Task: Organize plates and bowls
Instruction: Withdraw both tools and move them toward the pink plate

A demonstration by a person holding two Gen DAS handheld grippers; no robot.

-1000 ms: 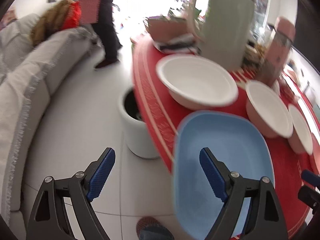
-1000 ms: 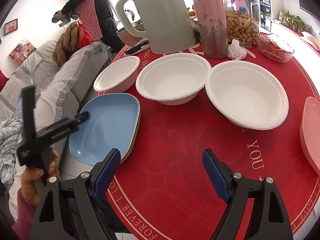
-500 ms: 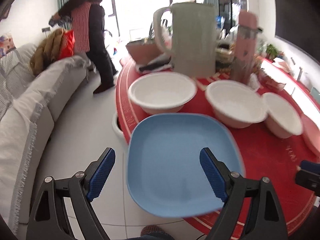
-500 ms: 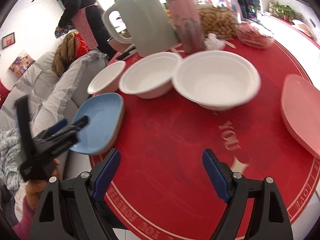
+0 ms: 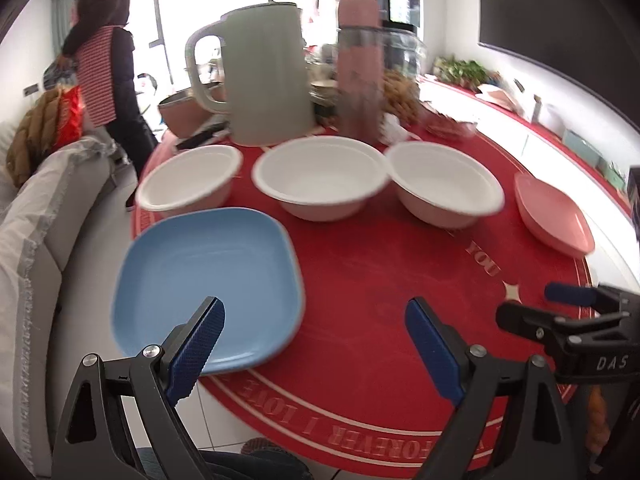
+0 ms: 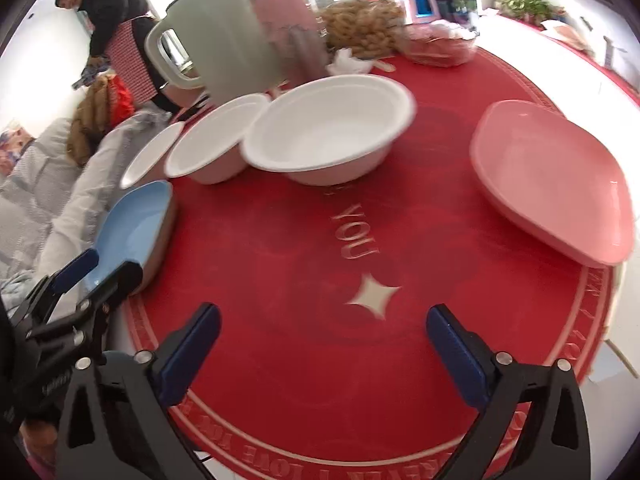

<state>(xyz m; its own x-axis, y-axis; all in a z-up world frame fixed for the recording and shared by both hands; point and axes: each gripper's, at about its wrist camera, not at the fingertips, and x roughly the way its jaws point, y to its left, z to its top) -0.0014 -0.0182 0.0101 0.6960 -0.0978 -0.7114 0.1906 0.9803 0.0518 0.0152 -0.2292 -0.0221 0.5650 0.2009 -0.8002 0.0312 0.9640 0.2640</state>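
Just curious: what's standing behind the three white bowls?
A grey-green jug and a pink flask stand directly behind. They partly cover a peanut jar; what's behind them is hidden.

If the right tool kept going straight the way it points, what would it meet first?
Probably the bare red round tablecloth near its gold star; the right tool is open and empty. The white bowl lies farther on, though depth is unclear.

Three white bowls point(image 5: 324, 178), one blue plate point(image 5: 208, 280), one pink plate point(image 5: 554, 216), one grey-green jug point(image 5: 266, 76), one pink flask point(image 5: 358, 68)
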